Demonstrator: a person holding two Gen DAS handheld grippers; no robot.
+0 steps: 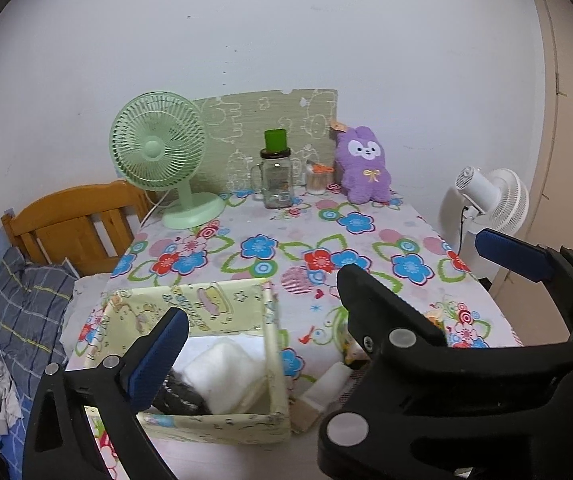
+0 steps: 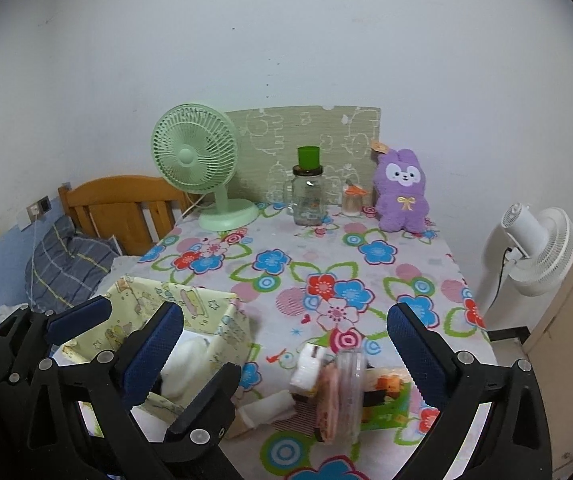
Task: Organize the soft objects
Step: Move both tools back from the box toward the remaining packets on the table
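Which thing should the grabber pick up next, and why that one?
Probably lower the open right gripper onto the white roll, which looks like cloth, lying just outside the yellow fabric box. The jaws are empty, the roll seems the nearest soft thing, and a white fluffy bundle already sits in the box.

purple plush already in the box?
No, the purple plush stands at the table's far edge against the wall, well apart from the box.
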